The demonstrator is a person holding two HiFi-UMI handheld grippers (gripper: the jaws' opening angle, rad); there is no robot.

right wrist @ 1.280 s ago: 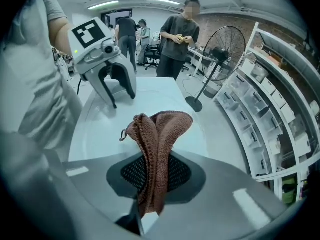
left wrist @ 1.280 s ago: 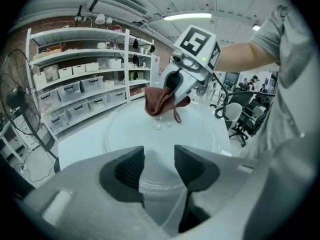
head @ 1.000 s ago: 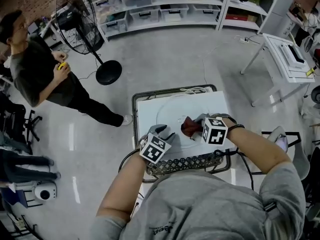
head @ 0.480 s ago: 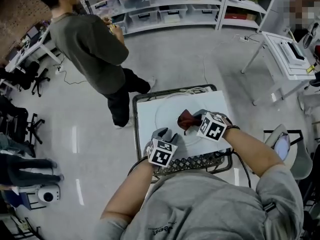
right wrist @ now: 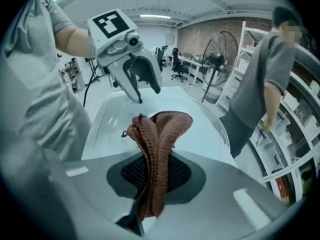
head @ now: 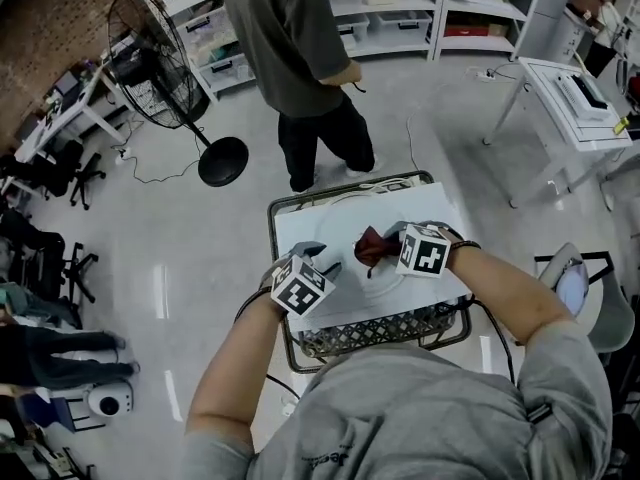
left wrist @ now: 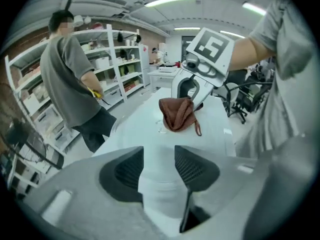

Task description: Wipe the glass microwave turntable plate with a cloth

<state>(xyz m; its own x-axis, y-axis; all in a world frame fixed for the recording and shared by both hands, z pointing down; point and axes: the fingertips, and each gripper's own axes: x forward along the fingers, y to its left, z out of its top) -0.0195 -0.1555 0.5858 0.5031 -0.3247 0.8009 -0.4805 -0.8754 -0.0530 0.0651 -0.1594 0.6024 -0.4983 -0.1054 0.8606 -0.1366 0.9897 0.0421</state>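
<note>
The clear glass turntable plate [head: 334,211] lies flat on a white tabletop [head: 300,230]; its rim is faint, and it shows again in the left gripper view [left wrist: 131,129] and the right gripper view [right wrist: 200,134]. A reddish-brown knitted cloth [head: 372,245] hangs bunched over the plate's middle, pinched in my right gripper [head: 388,242], which is shut on it [right wrist: 156,171]. The cloth [right wrist: 159,131] stands up in folds between those jaws. My left gripper [head: 316,260] is at the plate's near left edge, jaws apart with nothing between them [left wrist: 159,159]. The left gripper view also shows the cloth [left wrist: 178,113].
A person [head: 298,48] stands just beyond the table's far edge. A pedestal fan [head: 162,60] is at the far left, shelving with bins [head: 400,8] at the back, a white desk [head: 575,98] to the right. A wire basket [head: 385,330] runs along the near edge.
The person walked from the far left round to the table's far side. My right gripper kept the cloth and shifted slightly over the plate. My left gripper moved a little left.
</note>
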